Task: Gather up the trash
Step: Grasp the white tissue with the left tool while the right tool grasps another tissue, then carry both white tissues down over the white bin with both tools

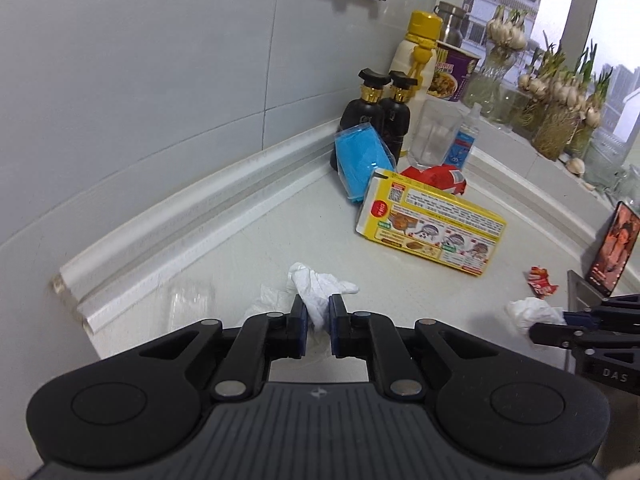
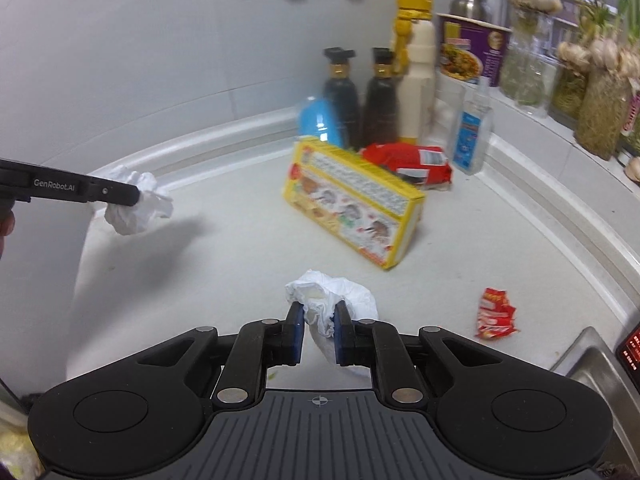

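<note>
My left gripper (image 1: 318,310) is shut on a crumpled white tissue (image 1: 316,286), held above the white counter (image 1: 248,256). The right wrist view shows that same gripper (image 2: 138,198) from the side at the left, with its tissue (image 2: 136,204) hanging off its tip. My right gripper (image 2: 318,318) is shut on a second crumpled white tissue (image 2: 332,294), also lifted off the counter; it shows at the right edge of the left wrist view (image 1: 564,318) with its tissue (image 1: 532,314). A small crumpled red wrapper (image 2: 494,314) lies on the counter to the right.
A yellow box (image 2: 352,200) lies mid-counter with a red packet (image 2: 408,162) behind it. Dark bottles (image 2: 340,96), a blue pack (image 1: 362,162), a glass (image 1: 432,134), a sanitiser bottle (image 2: 470,136) and a noodle cup (image 2: 468,52) crowd the corner. A phone (image 1: 612,248) and a sink edge (image 2: 588,354) lie right.
</note>
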A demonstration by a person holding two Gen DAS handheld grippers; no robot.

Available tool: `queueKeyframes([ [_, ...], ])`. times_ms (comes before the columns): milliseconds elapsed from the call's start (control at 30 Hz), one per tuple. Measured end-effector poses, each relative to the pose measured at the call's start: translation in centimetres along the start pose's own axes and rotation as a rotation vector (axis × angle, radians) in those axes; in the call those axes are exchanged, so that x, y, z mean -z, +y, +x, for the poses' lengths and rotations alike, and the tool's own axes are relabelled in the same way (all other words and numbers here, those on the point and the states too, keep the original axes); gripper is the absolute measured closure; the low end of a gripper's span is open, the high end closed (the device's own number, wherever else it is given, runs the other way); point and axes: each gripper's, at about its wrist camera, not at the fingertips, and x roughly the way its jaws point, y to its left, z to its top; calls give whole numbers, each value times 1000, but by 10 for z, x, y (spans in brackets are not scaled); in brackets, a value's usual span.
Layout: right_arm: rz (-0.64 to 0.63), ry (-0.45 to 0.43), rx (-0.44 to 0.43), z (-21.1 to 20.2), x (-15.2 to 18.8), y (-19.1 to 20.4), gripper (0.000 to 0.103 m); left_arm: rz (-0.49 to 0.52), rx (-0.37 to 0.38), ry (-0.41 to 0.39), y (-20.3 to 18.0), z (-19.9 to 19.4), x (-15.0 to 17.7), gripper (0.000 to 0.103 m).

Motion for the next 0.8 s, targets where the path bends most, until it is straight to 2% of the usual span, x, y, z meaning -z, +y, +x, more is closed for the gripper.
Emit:
queueKeyframes([
  [333, -41, 9, -82, -11, 8, 51, 90, -87, 5, 2, 13, -37, 40, 93],
  [800, -82, 79, -261, -2, 35, 139, 90, -326, -68, 27, 65, -78, 108, 93],
])
